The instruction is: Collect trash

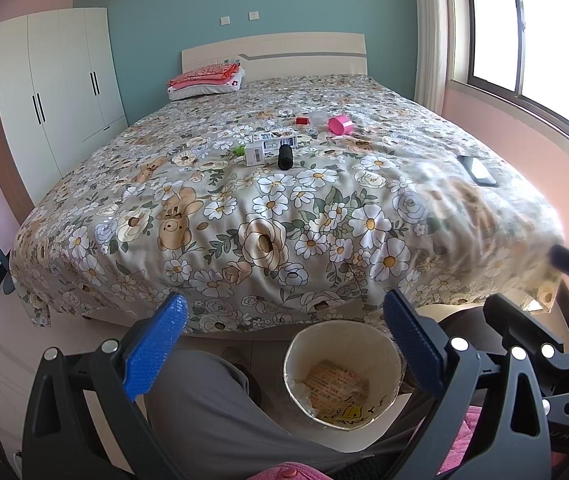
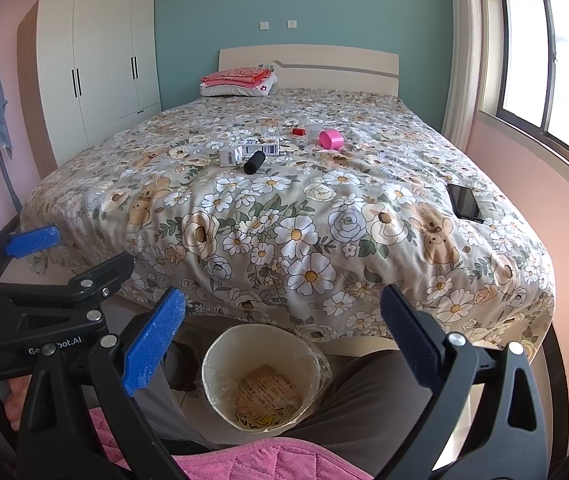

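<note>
A round cream bin (image 1: 342,380) with a clear liner stands on the floor at the foot of the bed; it also shows in the right wrist view (image 2: 262,376). Paper scraps lie at its bottom. Mid-bed lie white cartons (image 1: 270,146) (image 2: 250,148), a black cylinder (image 1: 285,157) (image 2: 254,162), a small red piece (image 1: 302,121) (image 2: 298,131), a pink cup (image 1: 340,125) (image 2: 330,139) and a green scrap (image 1: 238,151). My left gripper (image 1: 282,316) is open and empty above the bin. My right gripper (image 2: 282,308) is open and empty, also above the bin.
A black phone (image 1: 478,170) (image 2: 463,202) lies near the bed's right edge. Folded pink bedding (image 1: 204,80) sits by the headboard. A white wardrobe (image 1: 56,92) stands left, a window (image 1: 532,32) right. The person's grey-trousered legs (image 1: 212,400) flank the bin.
</note>
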Tool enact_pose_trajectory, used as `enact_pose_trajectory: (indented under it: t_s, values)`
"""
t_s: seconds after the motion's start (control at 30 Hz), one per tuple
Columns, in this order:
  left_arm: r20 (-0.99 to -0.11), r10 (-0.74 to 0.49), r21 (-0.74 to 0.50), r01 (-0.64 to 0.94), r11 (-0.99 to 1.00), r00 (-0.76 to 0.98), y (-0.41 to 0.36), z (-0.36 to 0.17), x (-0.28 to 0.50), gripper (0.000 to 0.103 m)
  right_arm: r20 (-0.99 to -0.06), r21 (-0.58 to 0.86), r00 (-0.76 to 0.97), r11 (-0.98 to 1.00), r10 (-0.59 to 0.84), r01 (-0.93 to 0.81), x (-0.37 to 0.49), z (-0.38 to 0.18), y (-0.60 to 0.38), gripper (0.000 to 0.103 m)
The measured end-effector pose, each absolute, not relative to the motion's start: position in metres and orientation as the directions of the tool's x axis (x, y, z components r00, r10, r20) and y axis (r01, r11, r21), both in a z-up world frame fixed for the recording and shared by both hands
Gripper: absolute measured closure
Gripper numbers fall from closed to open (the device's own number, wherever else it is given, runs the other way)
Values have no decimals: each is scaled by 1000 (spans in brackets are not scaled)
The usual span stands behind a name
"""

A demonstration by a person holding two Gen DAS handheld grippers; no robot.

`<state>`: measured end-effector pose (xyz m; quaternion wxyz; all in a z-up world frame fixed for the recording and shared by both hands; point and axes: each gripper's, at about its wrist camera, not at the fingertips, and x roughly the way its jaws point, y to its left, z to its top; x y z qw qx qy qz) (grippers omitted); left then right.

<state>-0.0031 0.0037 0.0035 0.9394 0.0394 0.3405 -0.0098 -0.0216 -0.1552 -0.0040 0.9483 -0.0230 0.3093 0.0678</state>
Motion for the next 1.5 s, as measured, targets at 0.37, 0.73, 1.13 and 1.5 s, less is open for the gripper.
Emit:
enact_pose_trajectory:
  t_s: [0.37, 0.73, 1.13, 1.5]
  values:
    - [-641, 9, 69, 45, 997, 767, 4, 4, -3, 3, -591, 0, 798, 990, 116, -143, -21, -5, -155, 7]
    - [-642, 10, 70, 45, 997, 767, 4, 4, -3, 3, -592, 1, 797, 990, 116, -143, -21, -6, -155, 7]
    - [-642, 11, 71, 45, 996, 767, 4, 2, -2, 3, -594, 3, 796, 990, 117, -143, -20, -6, -156, 7]
    - [-641, 12, 72, 45, 996, 767, 5, -1, -2, 3, -594, 3, 796, 990, 117, -143, -19, -10, -154, 7]
